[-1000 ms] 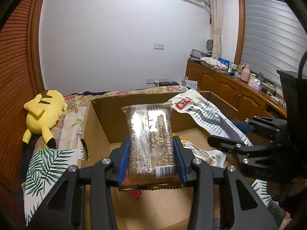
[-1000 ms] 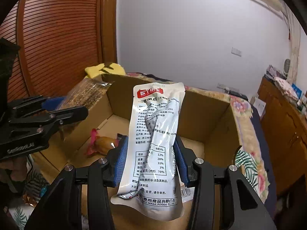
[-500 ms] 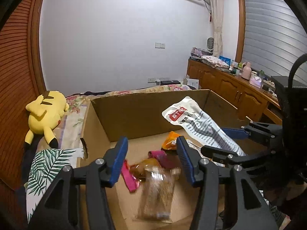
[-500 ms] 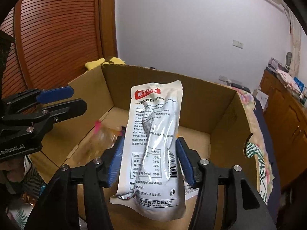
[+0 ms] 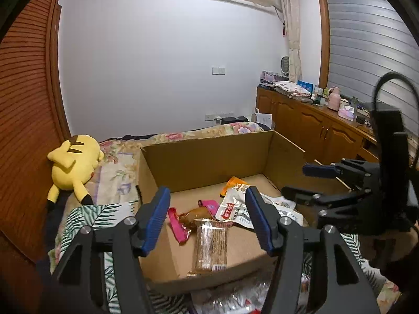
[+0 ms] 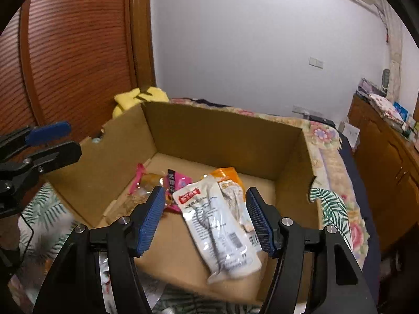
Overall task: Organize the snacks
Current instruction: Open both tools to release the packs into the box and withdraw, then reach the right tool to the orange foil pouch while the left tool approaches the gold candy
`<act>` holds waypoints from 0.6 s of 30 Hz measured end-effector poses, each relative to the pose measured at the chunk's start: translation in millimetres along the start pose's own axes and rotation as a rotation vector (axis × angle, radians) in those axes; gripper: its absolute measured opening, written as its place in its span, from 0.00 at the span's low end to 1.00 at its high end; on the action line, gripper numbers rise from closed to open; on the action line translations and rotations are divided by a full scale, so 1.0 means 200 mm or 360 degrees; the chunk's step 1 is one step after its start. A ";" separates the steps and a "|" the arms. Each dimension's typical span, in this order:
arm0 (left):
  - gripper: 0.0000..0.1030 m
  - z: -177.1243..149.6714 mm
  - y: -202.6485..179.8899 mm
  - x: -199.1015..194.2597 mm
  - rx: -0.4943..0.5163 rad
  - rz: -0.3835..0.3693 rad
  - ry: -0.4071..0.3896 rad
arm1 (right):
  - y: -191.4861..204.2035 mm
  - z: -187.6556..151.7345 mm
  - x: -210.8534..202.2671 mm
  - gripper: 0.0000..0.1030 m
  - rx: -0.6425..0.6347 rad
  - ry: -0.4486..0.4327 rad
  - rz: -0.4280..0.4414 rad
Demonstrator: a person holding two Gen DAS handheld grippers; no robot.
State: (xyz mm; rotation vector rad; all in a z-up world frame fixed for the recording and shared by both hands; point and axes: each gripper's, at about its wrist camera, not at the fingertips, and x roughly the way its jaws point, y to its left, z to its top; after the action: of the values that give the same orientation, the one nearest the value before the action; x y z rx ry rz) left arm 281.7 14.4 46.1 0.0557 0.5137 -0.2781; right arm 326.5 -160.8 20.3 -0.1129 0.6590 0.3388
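Two packs have left our grippers and both lie inside the cardboard box (image 5: pixel 209 157), which sits on the bed with its top open. The white pouch (image 6: pixel 217 225) rests on the box floor toward the near wall, partly over an orange packet (image 6: pixel 226 176). The clear nut bar (image 5: pixel 210 246) lies near the front wall too, just beside a pink-wrapped snack (image 5: pixel 180 222).

Our left gripper (image 5: pixel 207 217) has just been opening and its jaws stand apart with nothing pressed between them — the bar is only seen below, through the gap. Our right gripper (image 6: pixel 205 218) has also just been opening; its jaws are apart and the pouch lies under them, free of the pads.

To finish this release well, we judge that both grippers should lift straight up and clear the box walls before turning away, so no finger drags a pack out again. More wrapped snacks seem to wait in front of the box, at the bottom of the left view — we should reach for those one at a time.
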 end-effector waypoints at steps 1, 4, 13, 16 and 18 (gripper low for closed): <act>0.59 -0.01 0.00 -0.02 0.0002 0.0002 -0.0001 | 0.01 -0.01 -0.04 0.63 0.0001 -0.0021 0.0009; 0.59 -0.04 -0.01 -0.10 0.0007 0.0002 0.0000 | 0.04 -0.05 -0.18 0.63 0.0002 -0.0069 0.0028; 0.59 -0.19 -0.02 -0.30 0.0015 -0.0017 0.0028 | 0.13 -0.32 -0.44 0.62 0.0047 -0.0079 0.0132; 0.59 -0.26 -0.02 -0.33 0.0004 -0.0026 0.0052 | 0.14 -0.41 -0.44 0.62 0.0055 -0.0037 0.0128; 0.59 -0.31 -0.02 -0.35 -0.0006 -0.0028 0.0070 | 0.13 -0.47 -0.42 0.62 0.0079 0.0006 0.0130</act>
State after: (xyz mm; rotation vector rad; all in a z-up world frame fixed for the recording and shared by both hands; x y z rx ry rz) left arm 193.3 35.9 26.9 0.0540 0.5583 -0.2935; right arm 201.4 -178.1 -2.2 -0.0391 0.6766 0.4007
